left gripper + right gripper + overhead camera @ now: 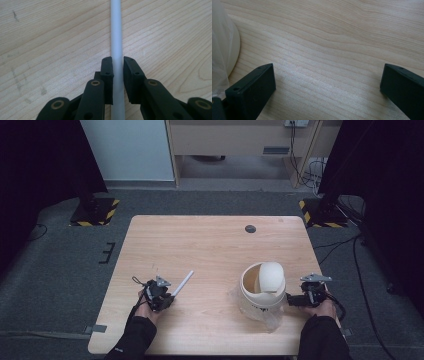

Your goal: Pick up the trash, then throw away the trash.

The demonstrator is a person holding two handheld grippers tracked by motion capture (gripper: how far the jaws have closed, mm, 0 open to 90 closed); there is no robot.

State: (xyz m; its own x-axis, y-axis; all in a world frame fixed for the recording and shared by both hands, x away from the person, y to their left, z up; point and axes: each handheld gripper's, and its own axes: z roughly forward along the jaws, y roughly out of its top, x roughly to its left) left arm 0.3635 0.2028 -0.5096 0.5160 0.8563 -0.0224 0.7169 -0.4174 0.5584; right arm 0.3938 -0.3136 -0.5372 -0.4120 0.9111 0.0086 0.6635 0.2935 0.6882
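A thin white rod [183, 283] lies slanted on the wooden table [210, 245] at the front left. My left gripper [167, 296] is shut on the rod's near end. In the left gripper view the rod [116, 30] runs straight up between the two black pads [107, 75]. A small cream bin with a swing lid [263, 285] stands at the front right, with a clear plastic bag around its base. My right gripper [291, 300] sits just right of the bin, low over the table. In the right gripper view its jaws stand wide open over bare wood, with the bin's wall [227, 47] at the left.
A dark round cable hole [250, 228] sits near the table's far edge. The table's near edge runs just in front of both hands. Grey carpet surrounds the table, and black stands with yellow-striped feet [95, 212] stand at the back corners.
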